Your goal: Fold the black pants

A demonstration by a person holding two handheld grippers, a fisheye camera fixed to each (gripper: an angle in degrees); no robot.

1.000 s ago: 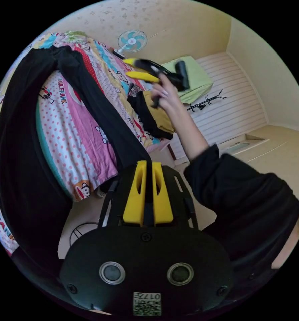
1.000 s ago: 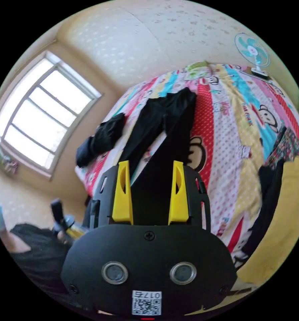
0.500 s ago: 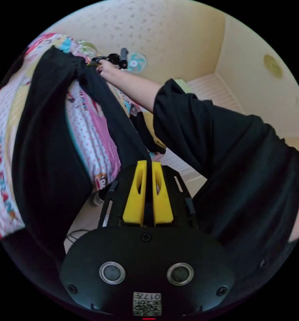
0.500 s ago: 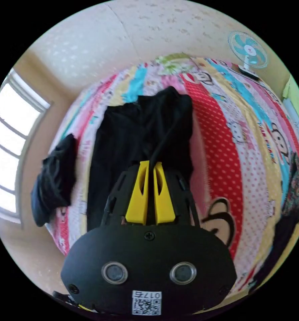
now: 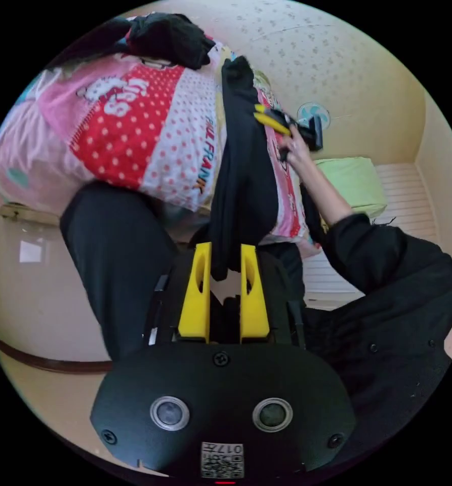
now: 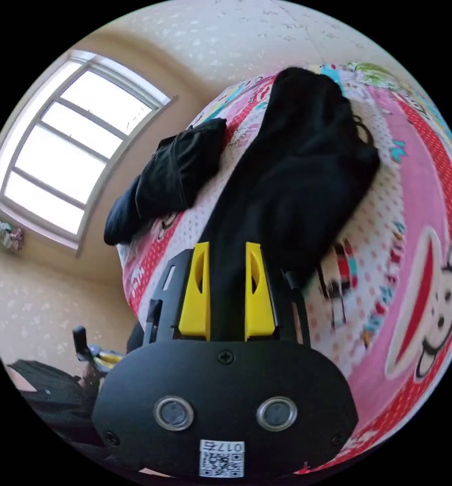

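Note:
The black pants (image 5: 246,172) lie as one long narrow strip on the patterned bed cover (image 5: 150,106), their near end hanging over the bed's edge. My left gripper (image 5: 226,246) is open, and that loose end dangles between its jaws. In the right gripper view the pants (image 6: 296,172) run away from me across the bed cover (image 6: 413,253). My right gripper (image 6: 227,244) is open over them, with black cloth in its gap. The left gripper view has the right gripper (image 5: 266,116) at the strip's far part, held by a hand.
A second black garment (image 6: 175,162) lies bunched near the bed's window-side edge (image 5: 165,33). A window (image 6: 69,152) is beyond the bed. A fan (image 5: 306,112) and a green cloth (image 5: 352,185) are by the far wall. The person's leg (image 5: 114,253) stands against the bed.
The pants' spread legs now lie together as one narrow strip. Both grippers, shut on the cloth half a second ago, have opened. Both cameras have swung to new angles.

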